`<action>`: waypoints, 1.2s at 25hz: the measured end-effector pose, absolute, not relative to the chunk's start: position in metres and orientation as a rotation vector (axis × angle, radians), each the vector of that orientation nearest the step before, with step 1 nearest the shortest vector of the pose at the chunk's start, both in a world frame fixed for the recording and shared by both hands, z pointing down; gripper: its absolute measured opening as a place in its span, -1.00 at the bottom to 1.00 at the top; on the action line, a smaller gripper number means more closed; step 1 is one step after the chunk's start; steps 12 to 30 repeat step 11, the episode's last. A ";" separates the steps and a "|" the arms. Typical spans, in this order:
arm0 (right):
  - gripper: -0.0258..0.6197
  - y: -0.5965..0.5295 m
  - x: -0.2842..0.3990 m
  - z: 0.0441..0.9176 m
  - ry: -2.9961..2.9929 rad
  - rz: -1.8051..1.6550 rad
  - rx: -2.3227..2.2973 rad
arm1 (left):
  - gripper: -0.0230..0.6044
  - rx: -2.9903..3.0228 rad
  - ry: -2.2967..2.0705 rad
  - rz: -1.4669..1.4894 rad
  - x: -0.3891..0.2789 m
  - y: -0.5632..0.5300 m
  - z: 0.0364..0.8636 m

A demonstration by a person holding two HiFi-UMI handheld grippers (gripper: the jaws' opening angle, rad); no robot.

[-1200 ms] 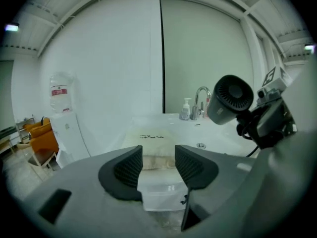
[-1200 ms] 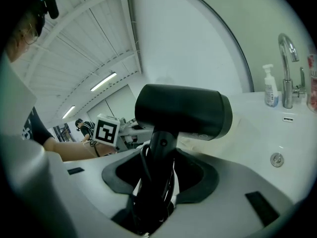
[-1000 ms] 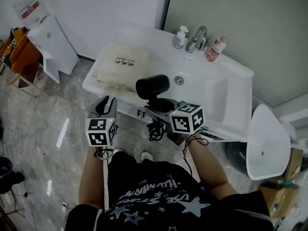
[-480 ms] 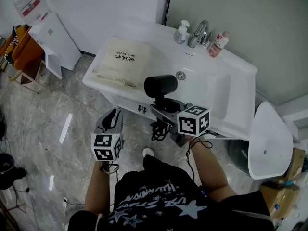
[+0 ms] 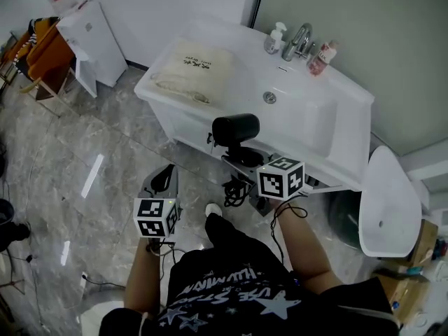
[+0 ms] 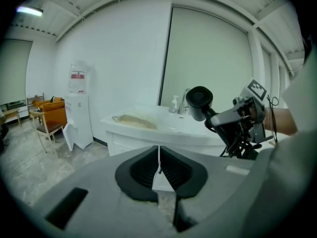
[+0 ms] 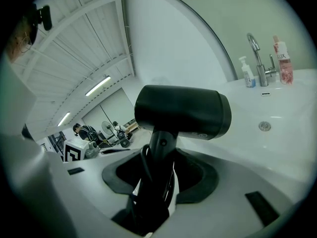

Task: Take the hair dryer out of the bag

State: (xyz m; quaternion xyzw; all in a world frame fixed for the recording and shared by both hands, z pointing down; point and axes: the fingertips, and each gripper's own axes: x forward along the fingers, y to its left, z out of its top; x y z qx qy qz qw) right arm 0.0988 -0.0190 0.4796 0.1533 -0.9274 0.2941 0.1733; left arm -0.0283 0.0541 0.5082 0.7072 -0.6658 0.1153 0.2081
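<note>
The black hair dryer (image 5: pixel 236 129) stands upright in front of the white counter, clear of the cream bag (image 5: pixel 189 68) that lies flat on the counter's left end. My right gripper (image 5: pixel 241 154) is shut on its handle, and the dryer (image 7: pixel 183 110) fills the right gripper view above the jaws. Its black cord (image 5: pixel 234 191) hangs in loops below the gripper. My left gripper (image 5: pixel 163 178) hovers over the floor to the left, its jaws closing until they meet with nothing between them (image 6: pixel 158 165). The left gripper view also shows the dryer (image 6: pixel 199 98) and the bag (image 6: pixel 133 120).
The sink basin (image 5: pixel 297 114) has a tap (image 5: pixel 301 40) and bottles (image 5: pixel 322 56) at its back edge. A white dispenser (image 5: pixel 91 37) and an orange chair (image 5: pixel 38 54) stand at the far left. A white lidded bin (image 5: pixel 385 201) stands at the right.
Both grippers have drawn back from the counter towards me, the right one carrying the dryer with it. The left gripper's jaws have come together.
</note>
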 end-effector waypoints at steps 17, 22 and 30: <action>-0.35 0.105 0.125 0.473 -2.640 0.841 0.419 | -0.84 1.917 -1.871 0.281 -0.001 0.189 0.514; -0.35 0.105 0.125 0.473 -2.640 0.841 0.419 | -0.84 1.917 -1.871 0.281 -0.001 0.189 0.514; -0.35 0.105 0.125 0.473 -2.640 0.841 0.419 | -0.84 1.917 -1.871 0.281 -0.001 0.189 0.514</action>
